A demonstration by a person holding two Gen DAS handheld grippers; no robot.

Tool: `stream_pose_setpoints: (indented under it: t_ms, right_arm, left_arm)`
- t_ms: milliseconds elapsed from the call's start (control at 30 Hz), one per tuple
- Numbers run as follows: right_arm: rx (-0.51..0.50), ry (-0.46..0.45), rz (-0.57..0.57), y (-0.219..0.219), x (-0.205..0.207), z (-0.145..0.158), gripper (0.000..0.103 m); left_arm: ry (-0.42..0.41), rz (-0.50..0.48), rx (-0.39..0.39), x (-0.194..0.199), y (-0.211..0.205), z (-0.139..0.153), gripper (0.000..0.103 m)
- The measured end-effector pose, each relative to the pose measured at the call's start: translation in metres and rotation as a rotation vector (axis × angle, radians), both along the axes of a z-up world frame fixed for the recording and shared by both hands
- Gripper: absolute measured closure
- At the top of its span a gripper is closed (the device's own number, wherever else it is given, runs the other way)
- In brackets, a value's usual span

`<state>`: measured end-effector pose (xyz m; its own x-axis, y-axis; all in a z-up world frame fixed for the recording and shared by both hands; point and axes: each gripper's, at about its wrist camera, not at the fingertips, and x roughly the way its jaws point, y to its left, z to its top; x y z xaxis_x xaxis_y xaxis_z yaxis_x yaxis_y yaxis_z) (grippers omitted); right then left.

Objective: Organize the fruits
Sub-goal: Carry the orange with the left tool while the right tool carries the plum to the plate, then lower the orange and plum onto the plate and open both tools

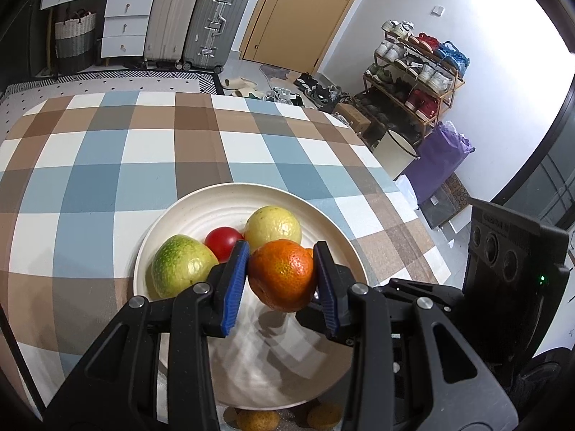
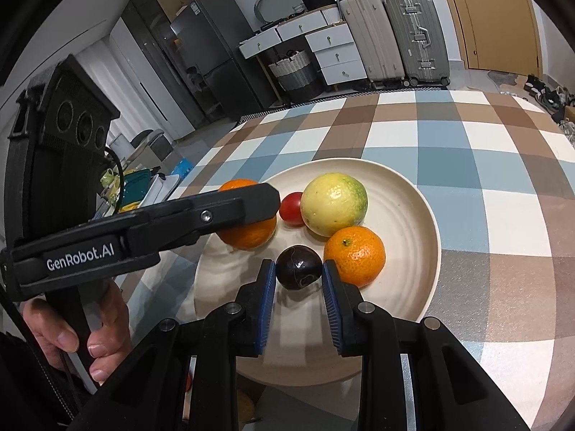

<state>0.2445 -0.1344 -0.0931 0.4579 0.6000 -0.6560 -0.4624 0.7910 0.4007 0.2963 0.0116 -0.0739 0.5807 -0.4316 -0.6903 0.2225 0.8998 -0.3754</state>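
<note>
Your left hand-held gripper [image 1: 281, 280] pinches an orange [image 1: 282, 274] between its blue pads, lifted clear above the white plate [image 1: 187, 212], with its shadow on the plate below. On the plate, at ten o'clock from that orange, lies a green guava [image 1: 181, 265]; at eleven o'clock a red tomato [image 1: 222, 242]; at twelve o'clock a yellow-green citrus [image 1: 273, 228]. All three sit close behind your left pads. The plate rests on a counter covered with a blue, brown and white checked cloth [image 1: 90, 165].

From the right wrist view, your left hand [image 2: 72, 330] wraps the grip at eight o'clock, and that tool's long black arm runs across the plate's left side, hiding part of the orange it carries. Your right hand-held gripper [image 2: 299, 282] pinches a dark purple round fruit [image 2: 299, 267] low over the middle of the plate. A second orange [image 2: 355, 255] lies on the plate at two o'clock from it, just beside your right pad. The citrus and tomato sit beyond, at twelve o'clock. Both tools point downward at a slant toward the plate.
</note>
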Motion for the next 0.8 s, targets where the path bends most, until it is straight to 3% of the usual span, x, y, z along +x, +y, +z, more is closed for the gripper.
stream_pose_setpoints:
  t_ms: [100,233,800]
  right_arm:
    - [-0.004,-0.004,-0.001,0.002,0.0,0.0,0.075]
    - [0.019,-0.014,-0.019,-0.002,-0.002,0.004,0.059]
    - [0.036,-0.066,-0.081,-0.022,-0.029,0.021,0.057]
  left_arm:
    - [0.007,-0.001,0.003,0.002,-0.003,-0.001,0.07]
    - [-0.001,0.006,-0.004,0.001,-0.002,0.002,0.07]
    - [-0.053,0.049,0.013,-0.043,0.016,0.035,0.07]
